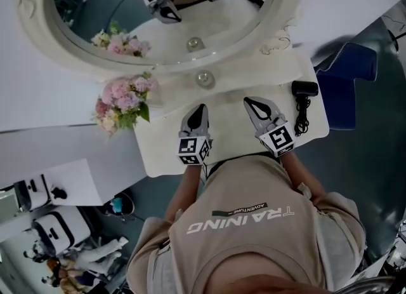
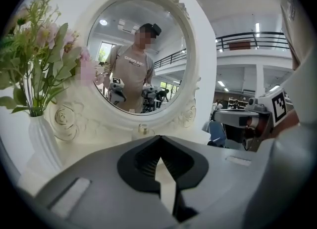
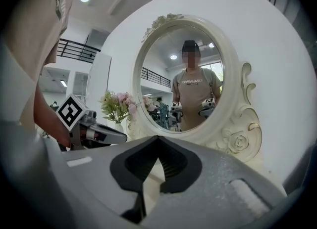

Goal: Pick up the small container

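The small container (image 1: 204, 79), a round clear pot with a gold rim, stands on the white vanity table (image 1: 165, 153) at the foot of the oval mirror (image 1: 82, 51). In the left gripper view the container (image 2: 143, 129) shows just past the jaw tips. My left gripper (image 1: 198, 110) hovers over the table a short way in front of the container, shut and empty. Beside it to the right, my right gripper (image 1: 248, 102) is also shut with nothing in it. Both point toward the mirror. The right gripper view does not show the container.
A white vase of pink flowers (image 1: 124, 102) stands at the table's left end. A black device with a coiled cable (image 1: 303, 93) lies at the right end. A blue chair (image 1: 349, 86) is beyond the right edge. The person's body is against the table's near edge.
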`<state>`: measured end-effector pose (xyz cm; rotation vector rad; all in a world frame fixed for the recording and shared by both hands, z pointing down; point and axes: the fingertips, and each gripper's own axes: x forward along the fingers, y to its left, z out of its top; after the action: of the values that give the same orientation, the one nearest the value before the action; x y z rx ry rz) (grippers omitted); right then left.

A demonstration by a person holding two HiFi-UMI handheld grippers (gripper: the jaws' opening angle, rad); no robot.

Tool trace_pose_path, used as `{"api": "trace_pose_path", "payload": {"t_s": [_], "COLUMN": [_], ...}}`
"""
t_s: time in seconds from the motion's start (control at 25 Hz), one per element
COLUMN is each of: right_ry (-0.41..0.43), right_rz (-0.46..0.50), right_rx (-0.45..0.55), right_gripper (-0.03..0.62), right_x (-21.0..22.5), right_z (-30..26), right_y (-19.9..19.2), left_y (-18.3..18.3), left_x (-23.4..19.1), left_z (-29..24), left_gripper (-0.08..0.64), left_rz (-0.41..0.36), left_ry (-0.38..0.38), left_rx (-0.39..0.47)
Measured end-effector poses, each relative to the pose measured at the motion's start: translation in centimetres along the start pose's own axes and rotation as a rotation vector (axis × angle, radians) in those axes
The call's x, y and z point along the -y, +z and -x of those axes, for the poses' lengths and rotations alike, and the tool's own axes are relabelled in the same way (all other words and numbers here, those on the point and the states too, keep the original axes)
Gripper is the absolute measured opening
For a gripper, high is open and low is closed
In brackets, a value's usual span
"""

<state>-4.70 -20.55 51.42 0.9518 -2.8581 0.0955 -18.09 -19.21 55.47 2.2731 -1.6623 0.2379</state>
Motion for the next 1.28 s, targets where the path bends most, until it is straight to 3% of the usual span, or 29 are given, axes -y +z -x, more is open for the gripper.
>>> {"api": "trace_pose_path", "payload": {"t_s": [0.32, 0.56, 0.72, 1.28], "right_ry": [0.043, 0.031, 0.058, 0.011], "right_rz": [0.000, -0.020, 0.008, -0.016], "right_rx": [-0.033, -0.070, -0.087, -0.117], "right_gripper": [0.003, 0.003, 0.003, 0.003], "right_x": [0.1, 0.1, -1.1, -0.8], "right_z": [-1.4, -1.0, -1.0, 0.1], "right_y": [-0.5, -1.3, -1.7, -2.8], "left_y": [-0.2, -1.2, -2.0, -2.7], "left_x": [-1.8, -2.1, -2.5, -4.4], "left_z": [-1.2, -2.2, -3.4, -7.2], "left_gripper": [0.023, 0.194, 0.383, 0.379], "left_rz": [-0.004, 0.011, -0.002, -0.021], "left_ry": [0.021, -0.013, -0.008, -0.014], "left_rx": [-0.028, -0.080, -0.136, -0.178]}}
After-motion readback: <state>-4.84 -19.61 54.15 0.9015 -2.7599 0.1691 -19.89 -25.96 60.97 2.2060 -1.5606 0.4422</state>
